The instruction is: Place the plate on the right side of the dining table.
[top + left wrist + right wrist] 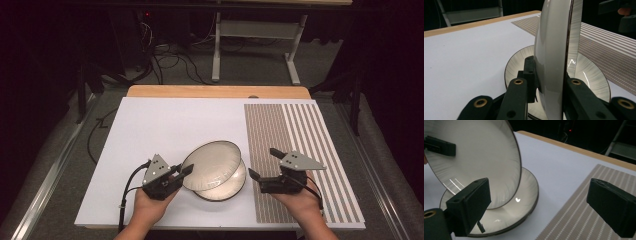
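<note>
The left tongs clamp the tilted upper plate's rim above the lower plate, while the right tongs, gaping and empty, wait just right of it.

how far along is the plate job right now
Done: the left claw has clamped the rim of the upper plate and tipped it up off the lower plate. In hand: that raised plate. Left: the open right claw holds nothing; both plates are off the striped mat.
</note>
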`<state>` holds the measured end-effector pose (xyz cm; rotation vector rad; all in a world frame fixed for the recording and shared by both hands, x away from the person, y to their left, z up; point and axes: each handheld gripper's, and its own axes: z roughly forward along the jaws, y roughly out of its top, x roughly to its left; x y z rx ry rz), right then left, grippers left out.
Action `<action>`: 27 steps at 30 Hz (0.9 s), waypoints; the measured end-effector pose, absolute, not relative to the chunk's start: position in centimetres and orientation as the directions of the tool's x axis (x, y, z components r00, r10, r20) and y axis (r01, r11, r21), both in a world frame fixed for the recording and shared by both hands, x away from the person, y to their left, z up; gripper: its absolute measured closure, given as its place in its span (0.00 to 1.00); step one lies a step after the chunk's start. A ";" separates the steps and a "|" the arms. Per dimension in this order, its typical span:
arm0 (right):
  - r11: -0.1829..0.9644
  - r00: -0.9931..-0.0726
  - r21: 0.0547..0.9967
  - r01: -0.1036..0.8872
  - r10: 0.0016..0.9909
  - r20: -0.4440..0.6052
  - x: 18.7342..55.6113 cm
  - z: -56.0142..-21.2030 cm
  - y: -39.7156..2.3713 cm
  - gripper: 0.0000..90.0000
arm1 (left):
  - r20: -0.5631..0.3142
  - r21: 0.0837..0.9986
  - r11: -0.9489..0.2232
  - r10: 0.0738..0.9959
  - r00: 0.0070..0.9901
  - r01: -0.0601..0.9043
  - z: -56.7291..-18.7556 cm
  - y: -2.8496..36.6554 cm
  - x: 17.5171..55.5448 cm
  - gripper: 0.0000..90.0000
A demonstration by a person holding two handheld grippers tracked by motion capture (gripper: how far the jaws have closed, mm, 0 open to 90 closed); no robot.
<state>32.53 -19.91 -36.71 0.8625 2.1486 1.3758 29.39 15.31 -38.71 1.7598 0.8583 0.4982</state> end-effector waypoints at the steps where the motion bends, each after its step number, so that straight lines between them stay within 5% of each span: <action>1: 0.314 -0.714 0.911 0.266 0.700 -0.033 32.7 -36.8 -19.5 0.11 | -0.075 0.935 -0.175 0.753 0.654 0.309 -38.7 15.3 29.4 0.87; 13: 0.348 -0.755 0.881 0.320 0.656 0.015 34.9 -38.3 -15.5 0.27 | -0.068 0.935 -0.183 0.747 0.661 0.303 -38.7 15.4 29.4 0.87; 27: 0.342 -0.754 0.862 0.375 0.653 0.070 35.7 -39.6 -14.3 0.61 | -0.062 0.937 -0.187 0.742 0.668 0.295 -38.8 15.4 29.5 0.87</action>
